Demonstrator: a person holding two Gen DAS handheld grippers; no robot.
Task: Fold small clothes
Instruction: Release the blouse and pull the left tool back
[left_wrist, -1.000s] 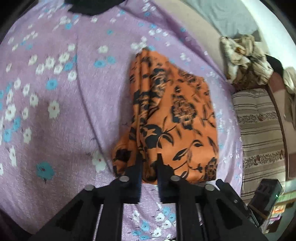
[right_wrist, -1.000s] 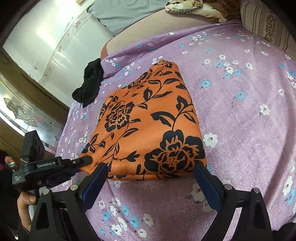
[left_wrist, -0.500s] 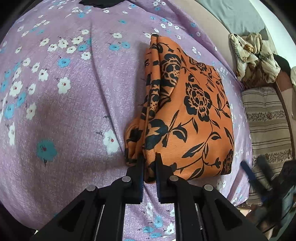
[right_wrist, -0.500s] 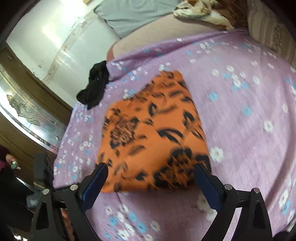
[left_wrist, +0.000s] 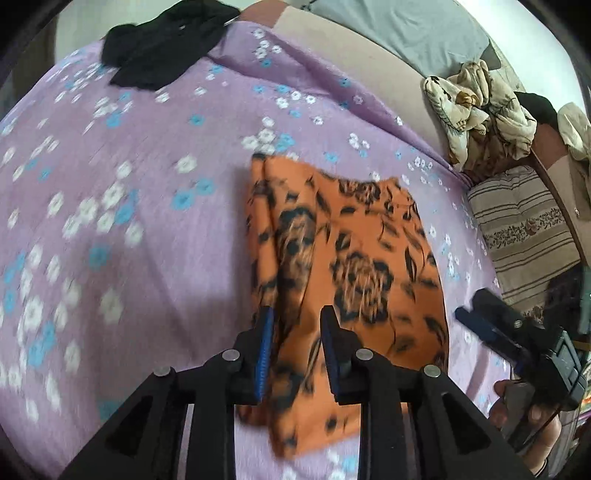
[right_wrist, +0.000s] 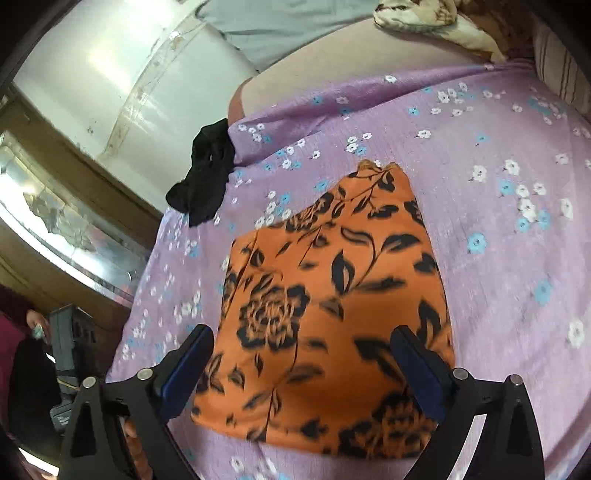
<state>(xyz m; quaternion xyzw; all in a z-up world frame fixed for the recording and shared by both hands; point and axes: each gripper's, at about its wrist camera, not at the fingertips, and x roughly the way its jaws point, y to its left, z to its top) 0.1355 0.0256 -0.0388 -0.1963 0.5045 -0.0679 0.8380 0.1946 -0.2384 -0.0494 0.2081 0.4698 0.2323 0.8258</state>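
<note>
A folded orange cloth with black flowers (left_wrist: 354, 266) lies flat on the purple flowered bedsheet (left_wrist: 129, 206). My left gripper (left_wrist: 295, 317) is open a little and hovers above the cloth's near left edge, holding nothing. The right gripper (left_wrist: 480, 325) shows at the right of the left wrist view, held by a hand. In the right wrist view the cloth (right_wrist: 332, 302) lies under my right gripper (right_wrist: 303, 347), which is wide open and empty above the cloth's near part.
A black garment (left_wrist: 166, 48) lies at the sheet's far edge, also in the right wrist view (right_wrist: 207, 173). A crumpled cream cloth (left_wrist: 476, 110) and a striped pillow (left_wrist: 524, 236) lie at the right. A wall (right_wrist: 129, 66) stands behind the bed.
My left gripper has opened and let go of the orange cloth's edge, then pulled back and up. The cloth now lies flat. My right gripper has moved closer over it, still open.
</note>
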